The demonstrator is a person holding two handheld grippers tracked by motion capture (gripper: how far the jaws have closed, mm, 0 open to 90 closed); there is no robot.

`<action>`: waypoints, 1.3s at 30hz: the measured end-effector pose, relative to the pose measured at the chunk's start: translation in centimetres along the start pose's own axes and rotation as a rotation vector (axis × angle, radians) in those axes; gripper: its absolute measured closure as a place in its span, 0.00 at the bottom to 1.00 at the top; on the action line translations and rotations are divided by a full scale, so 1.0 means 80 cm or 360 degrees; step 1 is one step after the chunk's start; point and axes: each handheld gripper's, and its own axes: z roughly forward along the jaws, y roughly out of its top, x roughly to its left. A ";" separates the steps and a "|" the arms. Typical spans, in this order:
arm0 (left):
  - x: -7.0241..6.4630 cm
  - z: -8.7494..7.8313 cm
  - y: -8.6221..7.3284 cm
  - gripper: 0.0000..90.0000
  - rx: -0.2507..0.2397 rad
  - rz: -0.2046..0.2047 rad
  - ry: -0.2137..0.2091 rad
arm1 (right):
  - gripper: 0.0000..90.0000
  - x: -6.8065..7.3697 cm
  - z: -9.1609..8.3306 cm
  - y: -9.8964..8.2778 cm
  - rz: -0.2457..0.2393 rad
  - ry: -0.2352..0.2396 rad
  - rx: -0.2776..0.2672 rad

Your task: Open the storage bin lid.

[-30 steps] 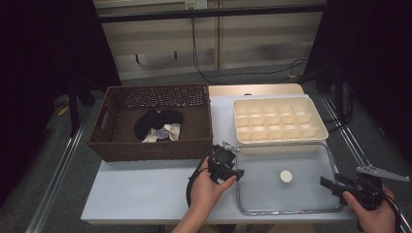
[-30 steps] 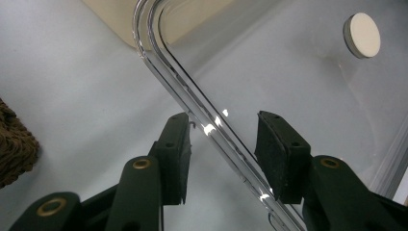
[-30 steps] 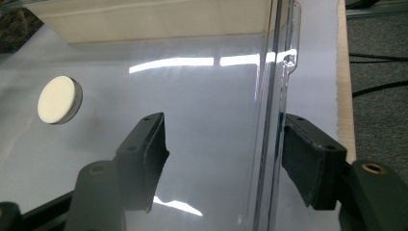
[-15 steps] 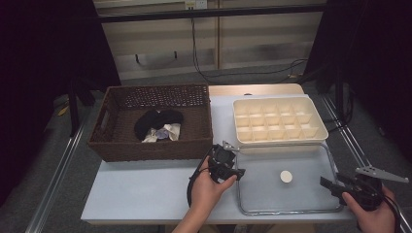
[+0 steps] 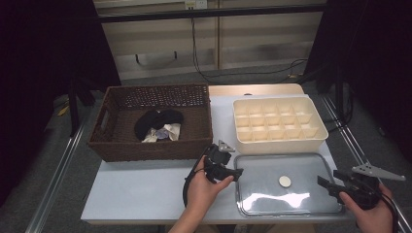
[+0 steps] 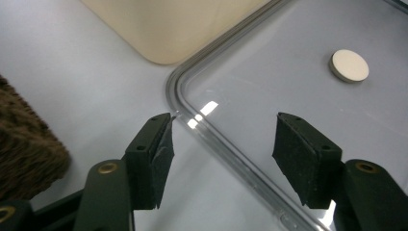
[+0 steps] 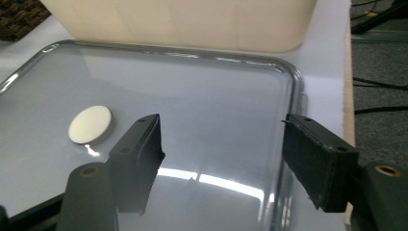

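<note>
A clear shallow tray (image 5: 262, 199) lies on the white table and holds one small white disc (image 5: 284, 181). My left gripper (image 5: 235, 174) is at the tray's left edge. In the left gripper view its jaws (image 6: 223, 144) stand open astride the tray rim (image 6: 192, 120) without touching it, and they have just been opening. The disc (image 6: 349, 65) lies farther in. My right gripper (image 5: 327, 181) is at the tray's right edge. Its jaws (image 7: 221, 149) are open over the tray's right rim (image 7: 290, 96), have just widened a little, and grip nothing. The disc (image 7: 90, 125) lies to their left.
A cream compartment box (image 5: 277, 124) stands just behind the tray. A brown wicker basket (image 5: 114, 141) at the back left holds dark and pale cloth (image 5: 158, 124). Bare table (image 5: 141, 189) lies left of the tray. The table's right edge (image 7: 347, 96) is close to my right gripper.
</note>
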 end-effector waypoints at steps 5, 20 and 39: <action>0.009 -0.011 -0.007 0.39 -0.0017 -0.0005 0.0000 | 0.31 0.009 0.006 0.008 -0.0049 0.0043 0.0005; 0.028 -0.033 -0.026 0.35 -0.0032 -0.0008 0.0042 | 0.27 0.038 0.029 0.030 -0.0151 0.0176 -0.0009; 0.054 -0.056 -0.050 0.34 -0.0079 -0.0100 0.0083 | 0.26 0.059 0.066 0.046 -0.0230 0.0276 0.0033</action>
